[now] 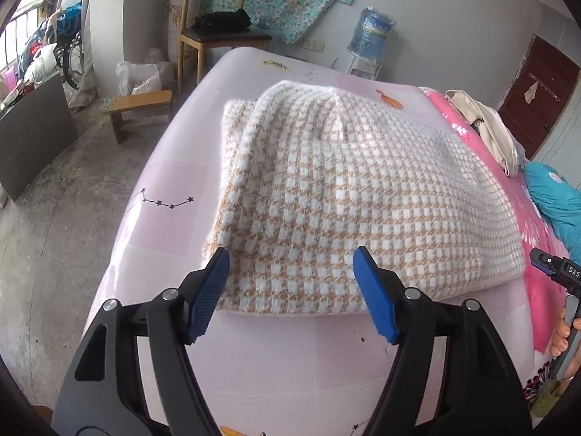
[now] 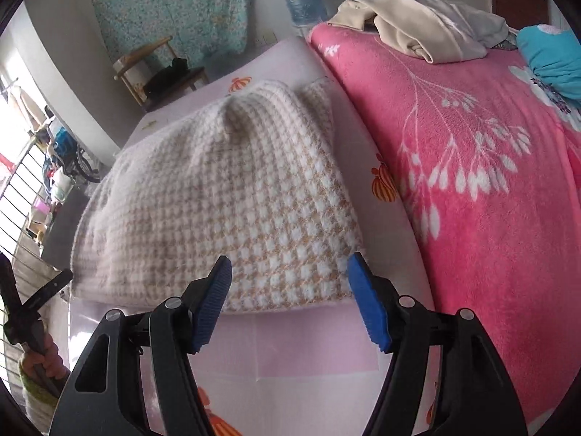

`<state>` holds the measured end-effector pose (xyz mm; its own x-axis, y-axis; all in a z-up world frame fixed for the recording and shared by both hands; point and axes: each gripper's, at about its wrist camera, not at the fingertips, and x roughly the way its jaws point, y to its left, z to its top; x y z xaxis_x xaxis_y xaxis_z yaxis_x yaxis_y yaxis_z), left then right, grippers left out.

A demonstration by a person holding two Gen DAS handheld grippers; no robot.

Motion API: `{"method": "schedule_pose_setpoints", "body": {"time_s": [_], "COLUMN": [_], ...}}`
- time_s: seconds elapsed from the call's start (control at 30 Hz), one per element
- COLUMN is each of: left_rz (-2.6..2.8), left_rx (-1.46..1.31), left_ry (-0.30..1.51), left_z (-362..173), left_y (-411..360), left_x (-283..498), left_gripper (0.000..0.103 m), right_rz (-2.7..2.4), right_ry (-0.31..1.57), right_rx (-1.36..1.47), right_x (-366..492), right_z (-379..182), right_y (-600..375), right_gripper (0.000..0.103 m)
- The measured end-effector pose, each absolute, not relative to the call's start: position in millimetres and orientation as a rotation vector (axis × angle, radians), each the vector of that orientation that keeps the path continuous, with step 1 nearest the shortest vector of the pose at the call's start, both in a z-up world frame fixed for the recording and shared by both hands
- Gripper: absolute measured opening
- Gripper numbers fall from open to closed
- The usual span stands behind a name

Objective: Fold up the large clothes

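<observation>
A fluffy white and tan checked sweater (image 1: 345,196) lies folded into a thick block on the pale pink sheet (image 1: 290,356) of the bed. My left gripper (image 1: 292,259) hovers over the block's near left edge, jaws open and nothing between the blue pads (image 1: 207,298). In the right wrist view the same sweater (image 2: 225,196) fills the middle, and my right gripper (image 2: 290,265) hangs open above its near right corner, with no cloth between the pads. Each gripper's handle and the hand on it show at the other view's edge.
A pink floral blanket (image 2: 490,189) covers the bed's right side, with beige clothes (image 2: 417,32) and a teal garment (image 2: 552,58) on it. Beyond the bed stand a wooden chair (image 1: 214,32), a small stool (image 1: 139,109) and a water dispenser (image 1: 370,36). Bare concrete floor lies left.
</observation>
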<state>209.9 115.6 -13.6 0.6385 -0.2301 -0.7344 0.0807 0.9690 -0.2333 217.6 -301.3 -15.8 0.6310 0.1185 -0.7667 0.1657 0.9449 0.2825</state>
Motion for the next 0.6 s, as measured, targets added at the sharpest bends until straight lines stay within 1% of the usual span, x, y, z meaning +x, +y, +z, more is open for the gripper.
{"method": "schedule_pose_setpoints", "body": {"time_s": [0.03, 0.07, 0.1, 0.13, 0.17, 0.23, 0.27, 0.3, 0.4, 0.6], "left_rz": [-0.182, -0.19, -0.195, -0.196, -0.195, -0.194, -0.186, -0.174, -0.152, -0.102], "left_rx": [-0.179, -0.17, -0.157, -0.141, -0.123, -0.089, -0.071, -0.054, -0.018, 0.01], "left_ry": [0.844, 0.828, 0.808, 0.787, 0.77, 0.741, 0.73, 0.721, 0.711, 0.671], "left_z": [-6.6, -0.2, 6.7, 13.5, 19.5, 30.7, 35.4, 39.9, 50.7, 65.7], "left_y": [113.8, 111.2, 107.8, 103.1, 97.5, 86.9, 81.1, 75.6, 60.8, 42.5], "left_x": [201.3, 192.1, 181.5, 171.5, 162.4, 143.8, 136.1, 129.2, 114.1, 94.2], "left_gripper": [0.068, 0.072, 0.074, 0.08, 0.085, 0.088, 0.091, 0.092, 0.095, 0.095], "right_rz": [-0.018, -0.009, -0.003, 0.006, 0.014, 0.025, 0.026, 0.025, 0.004, -0.098], "right_ry": [0.884, 0.875, 0.862, 0.844, 0.829, 0.802, 0.788, 0.774, 0.729, 0.656], "right_rx": [0.321, 0.29, 0.259, 0.228, 0.201, 0.146, 0.12, 0.095, 0.025, -0.076], "right_x": [210.9, 203.9, 196.3, 188.5, 181.6, 167.7, 159.9, 155.3, 138.5, 116.8], "right_z": [-9.9, -3.8, 2.2, 8.2, 13.6, 22.5, 27.2, 31.5, 41.8, 53.9], "right_y": [-294.6, -286.2, -277.7, -268.4, -259.8, -240.6, -231.5, -223.7, -198.9, -166.6], "right_gripper": [0.066, 0.068, 0.075, 0.082, 0.085, 0.092, 0.094, 0.096, 0.097, 0.097]}}
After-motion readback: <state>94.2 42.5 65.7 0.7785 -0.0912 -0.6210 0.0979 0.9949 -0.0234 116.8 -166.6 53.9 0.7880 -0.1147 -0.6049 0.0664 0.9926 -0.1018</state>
